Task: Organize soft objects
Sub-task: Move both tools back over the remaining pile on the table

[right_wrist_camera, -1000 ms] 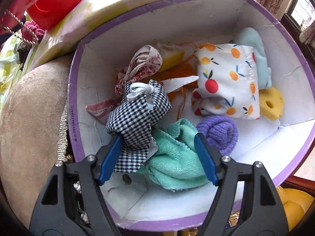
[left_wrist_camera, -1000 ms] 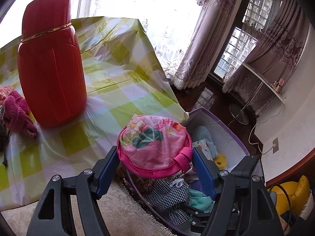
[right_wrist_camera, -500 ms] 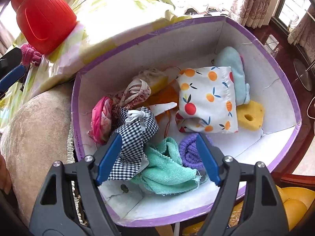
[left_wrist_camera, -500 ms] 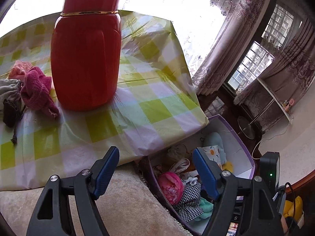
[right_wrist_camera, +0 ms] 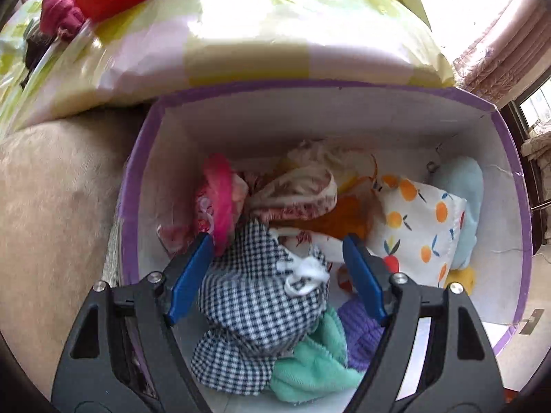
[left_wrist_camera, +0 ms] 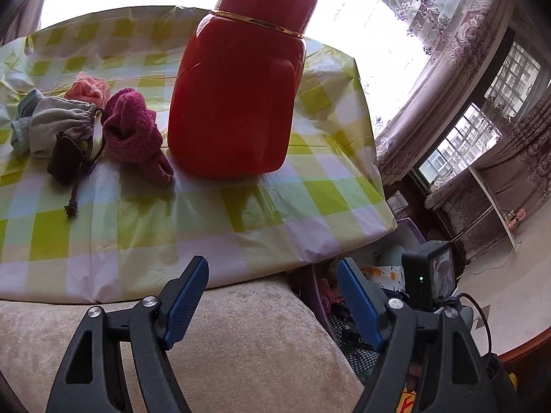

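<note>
Gingham-checked black-and-white pouch (right_wrist_camera: 261, 306) with a white drawstring lies in the purple-rimmed white box (right_wrist_camera: 330, 117), between the spread, empty jaws of the right gripper (right_wrist_camera: 275, 275). Packed around it: teal terry cloth (right_wrist_camera: 310, 364), purple knit (right_wrist_camera: 361, 337), fruit-print cushion (right_wrist_camera: 420, 227), pink ruffled item (right_wrist_camera: 220, 199). Left gripper (left_wrist_camera: 273, 296) hangs open, empty, over beige upholstery (left_wrist_camera: 241, 337). Maroon knit (left_wrist_camera: 132, 130) and grey pouch (left_wrist_camera: 51, 124) lie on the checked tablecloth (left_wrist_camera: 137, 227) beside a red flask (left_wrist_camera: 237, 96), its top cut off.
</note>
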{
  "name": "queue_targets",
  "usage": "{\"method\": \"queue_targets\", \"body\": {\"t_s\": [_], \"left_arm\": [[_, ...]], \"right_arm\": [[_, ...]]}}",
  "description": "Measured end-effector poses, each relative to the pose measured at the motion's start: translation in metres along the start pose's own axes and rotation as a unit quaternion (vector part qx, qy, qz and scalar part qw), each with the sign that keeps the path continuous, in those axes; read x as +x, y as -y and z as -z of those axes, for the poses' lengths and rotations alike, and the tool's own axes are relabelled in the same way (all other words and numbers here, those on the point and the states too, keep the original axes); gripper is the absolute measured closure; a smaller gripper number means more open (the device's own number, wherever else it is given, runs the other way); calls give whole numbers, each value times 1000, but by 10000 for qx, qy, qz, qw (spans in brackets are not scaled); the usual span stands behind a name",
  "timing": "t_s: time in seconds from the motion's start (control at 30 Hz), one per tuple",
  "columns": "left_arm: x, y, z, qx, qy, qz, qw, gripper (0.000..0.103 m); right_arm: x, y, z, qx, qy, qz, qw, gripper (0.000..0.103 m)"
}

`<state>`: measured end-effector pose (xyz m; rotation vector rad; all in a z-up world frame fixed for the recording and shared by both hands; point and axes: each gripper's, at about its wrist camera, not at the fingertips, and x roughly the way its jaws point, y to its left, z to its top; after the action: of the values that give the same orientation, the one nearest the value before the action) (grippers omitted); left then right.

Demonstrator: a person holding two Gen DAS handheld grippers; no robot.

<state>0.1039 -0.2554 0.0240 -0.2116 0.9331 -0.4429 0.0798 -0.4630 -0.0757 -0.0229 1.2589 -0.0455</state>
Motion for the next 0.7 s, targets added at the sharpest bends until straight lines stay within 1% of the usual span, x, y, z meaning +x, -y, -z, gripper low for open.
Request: {"method": "queue_targets", "body": {"t_s": [0.13,0.2,0.33,0.43,0.53,0.63,0.7], "left_arm": [[1,-4,1,-74,-41,40,10000,25],[0,-5,1,-94,-18,69,9999,25],[-5,-12,-1,-178,90,96,9998,25],[-10,-22,-3,-310,201,78,9993,25],[-18,-35,-6,-461,328,21,9984,25],[-27,-52,-8,-626,490,-37,9968,25],[-33,-65,-11,-736,615,-91,9953,25]], "right_arm": [[1,13,-12,446,130,137,9988,23],[2,13,-16,566,200,159,9981,23],[-20,19,-13,740,450,316,9957,23],[-40,19,-11,887,696,171,9935,23],[-58,11,-9,818,848,86,9930,23],[-71,-6,-11,609,906,-63,9940,23],[-75,-17,-11,426,1035,-196,9935,23]]}}
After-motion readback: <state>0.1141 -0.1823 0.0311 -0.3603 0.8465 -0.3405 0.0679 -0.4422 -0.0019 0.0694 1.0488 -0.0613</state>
